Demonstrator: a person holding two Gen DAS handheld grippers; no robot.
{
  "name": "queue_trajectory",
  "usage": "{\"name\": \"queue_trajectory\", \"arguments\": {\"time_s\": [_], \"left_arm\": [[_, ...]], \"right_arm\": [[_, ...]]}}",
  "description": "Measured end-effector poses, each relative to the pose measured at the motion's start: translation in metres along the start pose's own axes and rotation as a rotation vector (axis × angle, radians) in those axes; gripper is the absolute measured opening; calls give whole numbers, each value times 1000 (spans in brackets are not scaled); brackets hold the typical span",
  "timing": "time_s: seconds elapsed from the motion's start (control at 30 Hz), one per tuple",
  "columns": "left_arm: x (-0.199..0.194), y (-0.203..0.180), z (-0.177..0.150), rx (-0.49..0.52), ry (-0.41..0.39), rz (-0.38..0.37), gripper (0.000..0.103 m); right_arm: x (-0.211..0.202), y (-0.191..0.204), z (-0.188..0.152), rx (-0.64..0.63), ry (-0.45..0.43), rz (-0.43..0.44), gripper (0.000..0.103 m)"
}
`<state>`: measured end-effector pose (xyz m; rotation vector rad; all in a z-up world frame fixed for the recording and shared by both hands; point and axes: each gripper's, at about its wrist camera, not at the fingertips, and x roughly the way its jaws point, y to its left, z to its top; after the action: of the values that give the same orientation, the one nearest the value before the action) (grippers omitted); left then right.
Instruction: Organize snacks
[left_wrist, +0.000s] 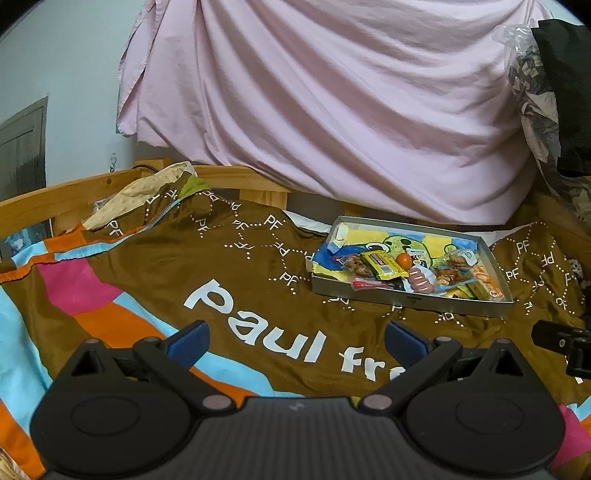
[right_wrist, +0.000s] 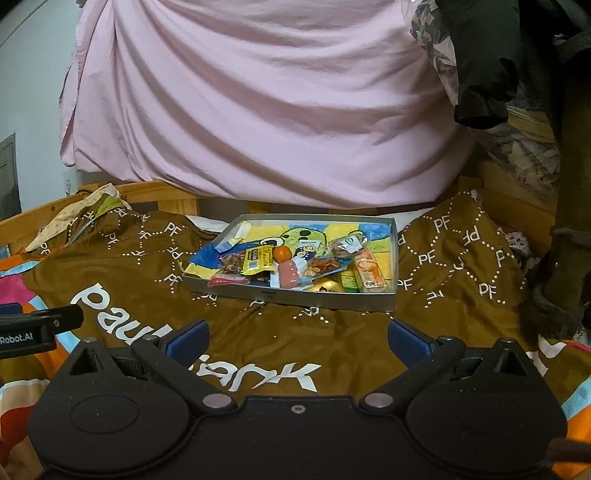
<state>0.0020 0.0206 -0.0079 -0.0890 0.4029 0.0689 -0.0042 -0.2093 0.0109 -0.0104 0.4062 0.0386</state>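
Note:
A shallow grey box (left_wrist: 406, 298) (right_wrist: 288, 297) lies on a brown blanket and holds several snacks: a yellow packet (left_wrist: 380, 265) (right_wrist: 256, 260), a small orange ball (left_wrist: 403, 260) (right_wrist: 282, 253), a pink sausage-like piece (left_wrist: 421, 282) (right_wrist: 290, 275), cookie bags (left_wrist: 458, 260) (right_wrist: 345, 245) and an orange bar (left_wrist: 487, 282) (right_wrist: 369, 275). My left gripper (left_wrist: 297, 341) is open and empty, near and to the left of the box. My right gripper (right_wrist: 297, 339) is open and empty, just in front of the box.
The blanket (left_wrist: 155, 266) (right_wrist: 461, 266) covers a wooden-framed bed (left_wrist: 59, 197). A pink sheet (left_wrist: 332, 110) (right_wrist: 258, 110) hangs behind the box. Dark clothes (right_wrist: 484, 55) hang at the right. The other gripper's body shows at each view's edge (left_wrist: 561, 343) (right_wrist: 33, 326).

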Motion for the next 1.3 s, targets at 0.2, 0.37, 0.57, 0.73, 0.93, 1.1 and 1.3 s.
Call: {"name": "queue_trajectory", "arguments": {"time_s": [0.2, 0.37, 0.57, 0.73, 0.93, 1.1, 1.3], "left_arm": [[1, -1, -1, 4, 3, 0, 103], [1, -1, -2, 5, 5, 4, 103], [1, 0, -2, 7, 7, 7, 103], [1, 0, -2, 6, 8, 6, 103], [1, -1, -4, 9, 12, 3, 103], [1, -1, -4, 10, 9, -9, 103], [2, -2, -4, 13, 11, -12, 103]], "right_arm": [[1, -2, 0, 9, 7, -18, 102], [2, -3, 0, 17, 12, -27, 102], [2, -4, -1, 17, 13, -28, 102], [2, -4, -2, 17, 16, -28, 102], [3, -3, -2, 15, 18, -28, 102], [3, -3, -2, 15, 19, -28, 102], [3, -3, -3, 19, 22, -29, 102]]}}
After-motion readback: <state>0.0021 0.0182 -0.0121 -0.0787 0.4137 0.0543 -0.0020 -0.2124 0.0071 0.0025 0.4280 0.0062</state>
